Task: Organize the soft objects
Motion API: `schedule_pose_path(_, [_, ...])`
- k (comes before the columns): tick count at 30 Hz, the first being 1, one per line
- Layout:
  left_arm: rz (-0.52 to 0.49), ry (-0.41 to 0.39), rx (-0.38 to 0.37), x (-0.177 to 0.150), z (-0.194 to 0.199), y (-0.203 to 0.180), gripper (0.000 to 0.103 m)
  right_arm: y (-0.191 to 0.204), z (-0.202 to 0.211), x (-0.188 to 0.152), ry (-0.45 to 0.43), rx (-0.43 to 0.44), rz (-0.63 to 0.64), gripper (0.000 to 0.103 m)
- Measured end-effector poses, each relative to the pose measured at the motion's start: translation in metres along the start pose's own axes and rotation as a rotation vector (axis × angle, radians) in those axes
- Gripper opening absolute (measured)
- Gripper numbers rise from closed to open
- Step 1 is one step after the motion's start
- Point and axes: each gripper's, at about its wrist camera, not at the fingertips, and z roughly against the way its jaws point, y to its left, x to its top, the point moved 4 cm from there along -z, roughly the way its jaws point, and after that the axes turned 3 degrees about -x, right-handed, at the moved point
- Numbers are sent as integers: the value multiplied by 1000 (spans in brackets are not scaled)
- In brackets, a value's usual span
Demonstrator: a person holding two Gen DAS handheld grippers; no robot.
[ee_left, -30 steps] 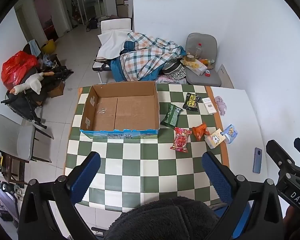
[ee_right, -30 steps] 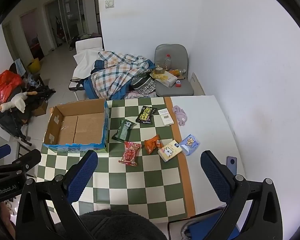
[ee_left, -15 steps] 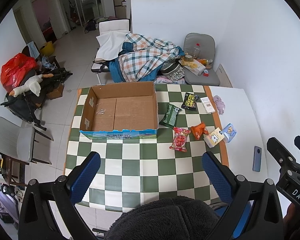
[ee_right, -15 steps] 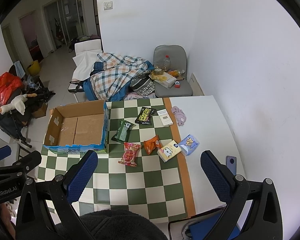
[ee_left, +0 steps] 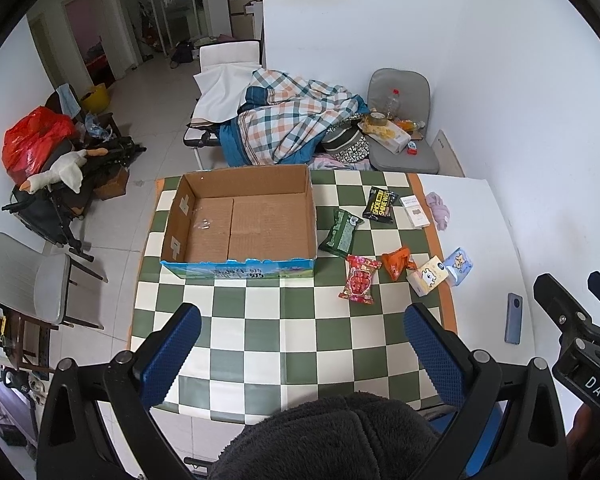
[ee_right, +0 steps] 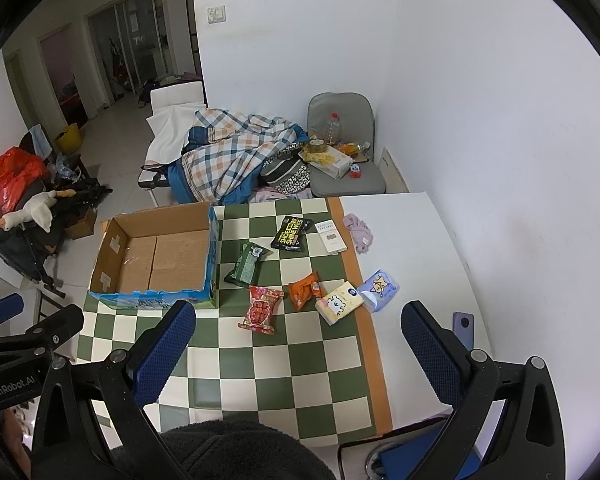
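An empty cardboard box point(ee_left: 240, 216) point(ee_right: 156, 256) stands on the checkered table point(ee_left: 260, 320) point(ee_right: 284, 360). Right of it lie soft packs: a green pack point(ee_left: 341, 233) point(ee_right: 247, 264), a black pack point(ee_left: 380, 205) point(ee_right: 292, 233), a red pack point(ee_left: 359, 278) point(ee_right: 261, 309), an orange pack point(ee_left: 396, 262) point(ee_right: 305, 289), a yellow tissue pack point(ee_left: 427, 274) point(ee_right: 338, 302), a blue tissue pack point(ee_left: 458, 265) point(ee_right: 379, 289) and a pink cloth point(ee_left: 438, 210) point(ee_right: 359, 229). My left gripper point(ee_left: 302, 354) and my right gripper point(ee_right: 298, 354) are open, empty, high above the near table edge.
A white booklet point(ee_left: 415, 211) point(ee_right: 331, 237) lies by the black pack. A phone point(ee_left: 513, 323) point(ee_right: 463, 329) lies on the white table part. Beyond the table stand a grey chair point(ee_left: 404, 136) with clutter and a plaid blanket point(ee_left: 288, 124). A dark fuzzy hat point(ee_left: 332, 436) fills the bottom.
Both views have shifted slightly; the table scene sits a little differently in frame. Nothing on the table has moved. Both grippers stay open.
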Motion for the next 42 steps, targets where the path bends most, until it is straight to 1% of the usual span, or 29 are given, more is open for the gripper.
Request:
schedule_pose_path(9, [-5,-6,-5,-6,5,3,103,-4,4,0,-9,3,-5,103])
schedule_pose_path(27, [-14,-24,-8,-2,9,0,103,-6,9,3,-23,3,-9,103])
schedule_pose_path(35, [-16,-36,-13,5,11,-1,103,-9,13,5,-32,-5,-12,103])
schedule_pose_path(42, [-15,-37,-15,4,11,0,103,-9,12,5,-34,-5,-14,103])
